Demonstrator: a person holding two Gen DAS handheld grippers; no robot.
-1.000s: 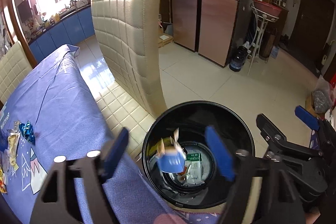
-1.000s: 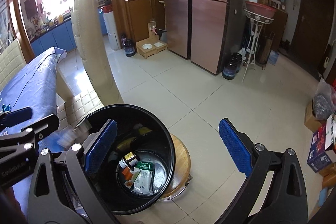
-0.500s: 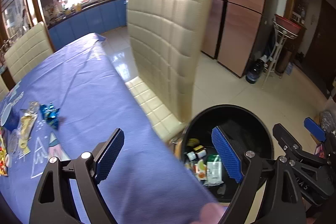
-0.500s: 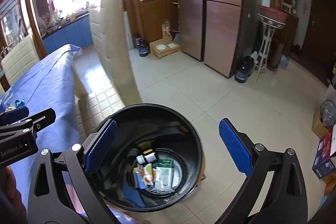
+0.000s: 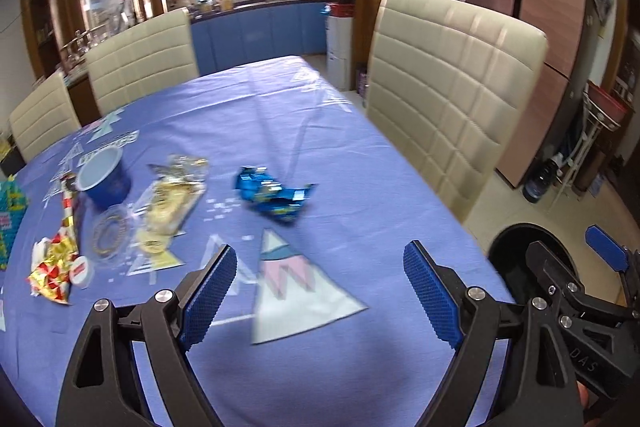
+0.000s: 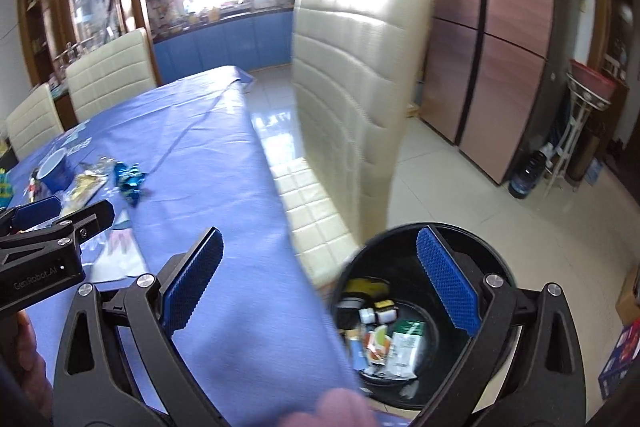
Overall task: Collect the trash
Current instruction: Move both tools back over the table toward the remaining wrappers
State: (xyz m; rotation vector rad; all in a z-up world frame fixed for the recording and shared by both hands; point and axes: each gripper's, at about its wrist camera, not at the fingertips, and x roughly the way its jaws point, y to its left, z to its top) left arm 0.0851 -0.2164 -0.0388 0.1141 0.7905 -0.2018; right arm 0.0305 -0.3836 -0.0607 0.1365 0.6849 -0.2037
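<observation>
My left gripper [image 5: 320, 291] is open and empty above the blue tablecloth [image 5: 280, 107]. Ahead of it lie a crumpled blue wrapper [image 5: 274, 195], a yellow snack packet [image 5: 172, 203], a clear round lid [image 5: 112, 233], a blue cup [image 5: 105, 182] and a red-and-gold wrapper [image 5: 52, 267]. My right gripper [image 6: 320, 287] is open and empty, held over the table edge and the black trash bin [image 6: 404, 239]. The bin holds several pieces of trash [image 6: 380, 335]. The bin's rim also shows in the left wrist view [image 5: 520, 231].
A cream padded chair [image 5: 452, 99] stands at the table's right side, next to the bin. Two more cream chairs [image 5: 140, 63] stand at the far side. Tiled floor [image 6: 480, 195], a brown cabinet [image 6: 512, 27] and a metal stand [image 6: 588, 115] lie to the right.
The trash the left gripper released fell into the bin. Both grippers have swung left from over the bin toward the table; the left one now faces the wrappers.
</observation>
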